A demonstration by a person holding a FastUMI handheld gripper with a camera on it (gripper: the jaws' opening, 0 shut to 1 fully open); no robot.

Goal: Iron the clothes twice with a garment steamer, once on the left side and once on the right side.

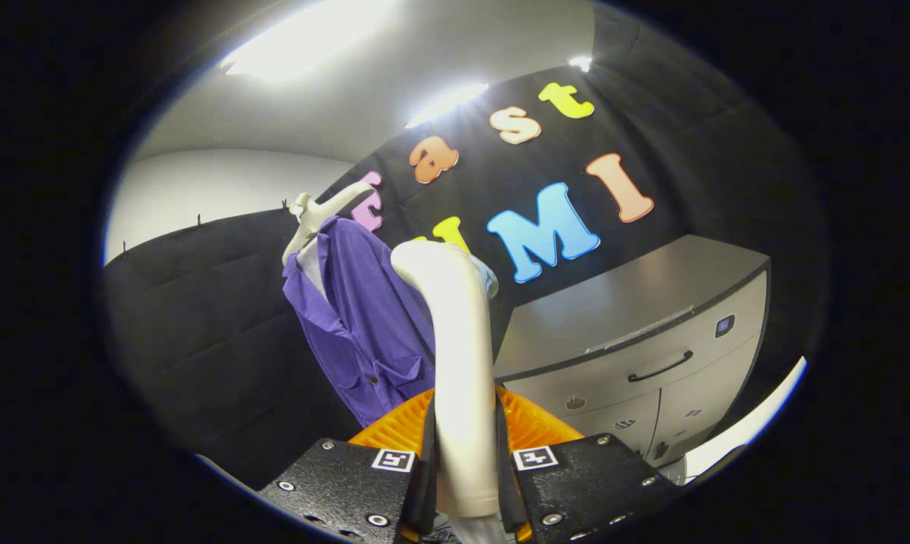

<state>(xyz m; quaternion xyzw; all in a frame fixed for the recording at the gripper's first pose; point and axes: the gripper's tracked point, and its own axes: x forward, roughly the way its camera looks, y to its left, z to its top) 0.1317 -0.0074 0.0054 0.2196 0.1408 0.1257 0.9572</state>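
Gripper (464,461), seen along its 2 fingers (349,483), clamped on the handle of 1 garment steamer (459,355), with 1 finger pressing each flank of the pale, smooth shaft. The handle rises from between the fingers and curves at its top toward the garment, so the steam head is turned away and largely hidden behind the bend. The shaft reads as rigid moulded plastic with a glossy, probably slippery skin; a grip low on the straight section, as here, seems the sound place to hold, since the curved neck offers no flat faces for the fingers. Its weight is likely modest but top-heavy, so tilting may tend to twist it in the grip. Just beyond the steamer hangs 1 purple shirt (364,325) on 1 pale hanger (319,215), whose hook end shows above the collar. The cloth is thin and limp, likely to swing or bunch if pressed hard, so light strokes down the panel appear advisable. The collar, the button placket and a pocket flap are visible; the steamer covers part of the shirt's right side. Whether the head touches the fabric cannot be told. Farther off, beside the shirt, stands 1 grey cabinet (651,317) with 1 dark drawer handle (660,366), against the booth wall.
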